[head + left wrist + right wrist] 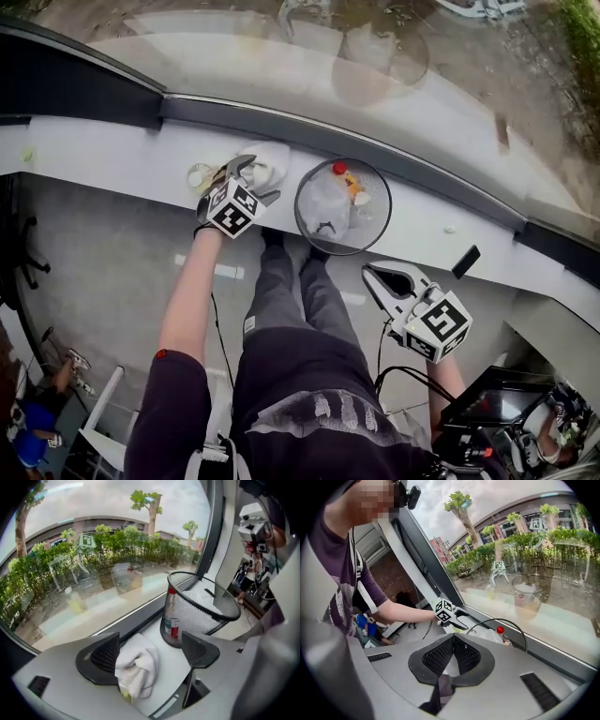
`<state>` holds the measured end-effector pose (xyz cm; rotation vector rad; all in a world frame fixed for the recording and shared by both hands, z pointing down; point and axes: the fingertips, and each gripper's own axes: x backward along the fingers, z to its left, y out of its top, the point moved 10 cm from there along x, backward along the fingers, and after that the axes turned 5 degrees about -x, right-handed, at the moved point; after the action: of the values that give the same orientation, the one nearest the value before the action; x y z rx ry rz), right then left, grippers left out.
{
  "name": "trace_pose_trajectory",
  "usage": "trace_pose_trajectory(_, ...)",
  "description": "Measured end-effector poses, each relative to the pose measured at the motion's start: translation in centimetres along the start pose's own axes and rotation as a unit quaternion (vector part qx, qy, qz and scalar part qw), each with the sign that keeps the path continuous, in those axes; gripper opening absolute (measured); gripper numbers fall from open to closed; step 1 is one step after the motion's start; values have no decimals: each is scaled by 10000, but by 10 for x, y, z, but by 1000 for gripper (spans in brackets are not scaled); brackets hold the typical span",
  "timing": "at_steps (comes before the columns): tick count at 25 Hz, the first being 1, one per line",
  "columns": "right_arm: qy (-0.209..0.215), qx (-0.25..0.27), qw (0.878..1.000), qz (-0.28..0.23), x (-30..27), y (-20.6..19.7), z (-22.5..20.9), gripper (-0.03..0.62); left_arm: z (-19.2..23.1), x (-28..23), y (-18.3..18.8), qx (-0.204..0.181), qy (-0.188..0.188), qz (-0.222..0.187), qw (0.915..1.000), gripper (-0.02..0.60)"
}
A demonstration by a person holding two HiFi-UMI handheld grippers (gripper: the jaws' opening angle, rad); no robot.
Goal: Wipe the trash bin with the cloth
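White cloth point(136, 667): lying bunched on the sill point(178, 669) between the left gripper's point(151, 651) wide-apart jaws, nearer the left-hand pad, not clamped. Black mesh trash bin point(201, 613): standing just beyond the right-hand jaw, holding a red-capped bottle point(171, 620). Right gripper point(452, 656): jaws pressing together, holding nothing. Risk: closing off-centre may be catching one fold only, letting the cloth slip; the right-hand jaw may be knocking the light bin.

A round black wire-mesh trash bin point(199, 616) stands upright on the white surface point(112, 155) by its window edge, with the crumpled white cloth point(137, 666) lying in a heap just beside it.
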<state>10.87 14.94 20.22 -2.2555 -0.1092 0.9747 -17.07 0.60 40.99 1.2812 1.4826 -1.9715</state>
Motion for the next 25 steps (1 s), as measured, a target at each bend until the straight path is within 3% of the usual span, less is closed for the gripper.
trace_pose_trajectory(9,-551,518,9949,661,-55,-12,-32,0,8,-74,-45,-301,-408,510,9974,391)
trace_pose_trajectory(14,-1105,1189,9816,1006,-66,-8,-55,0,15,-113,-59,-100,-549,676,9962,391)
trace_pose_trajectory(20,-2072,663,9720,883,-52,-21,-89,0,24,-149,-91,227,-449,973,9940,381)
trace_pose_trajectory(25,-2680,398,9597,741,-47,-18,-122,0,26,-163,-97,441,-499,905,9937,274)
